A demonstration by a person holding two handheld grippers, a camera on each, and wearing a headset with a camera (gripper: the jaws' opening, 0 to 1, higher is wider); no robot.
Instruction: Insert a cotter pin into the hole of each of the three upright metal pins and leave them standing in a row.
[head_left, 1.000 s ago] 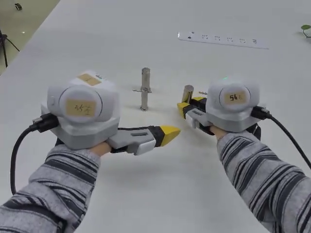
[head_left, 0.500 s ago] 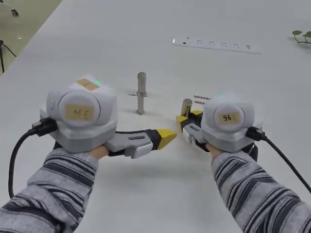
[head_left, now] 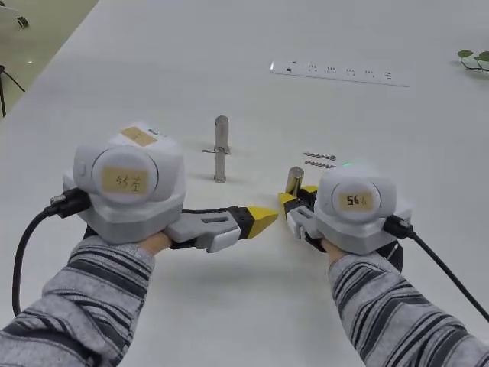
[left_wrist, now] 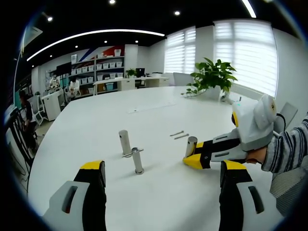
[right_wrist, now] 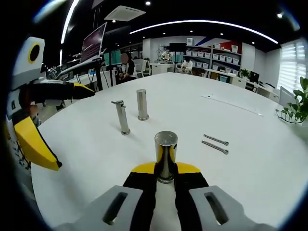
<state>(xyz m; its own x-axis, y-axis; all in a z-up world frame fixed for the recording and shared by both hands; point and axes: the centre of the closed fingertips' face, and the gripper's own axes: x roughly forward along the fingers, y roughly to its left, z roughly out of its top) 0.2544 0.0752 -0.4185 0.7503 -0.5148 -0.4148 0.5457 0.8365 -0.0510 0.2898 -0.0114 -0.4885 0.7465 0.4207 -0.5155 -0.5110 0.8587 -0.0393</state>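
The right tongs are closed on the foot of an upright metal pin. Its base is hidden between the yellow tips, and its hole cannot be made out. In the head view the housing covers most of these jaws. The left tongs gape wide and hold nothing. At about 11 o'clock from the held pin, on the white surface, stands a second pin with a cotter pin through its top. A third pin stands just beyond it, bare as far as can be seen. In the head view these two line up and are hard to tell apart. Two loose cotter pins lie at 2 o'clock, too small for detail.
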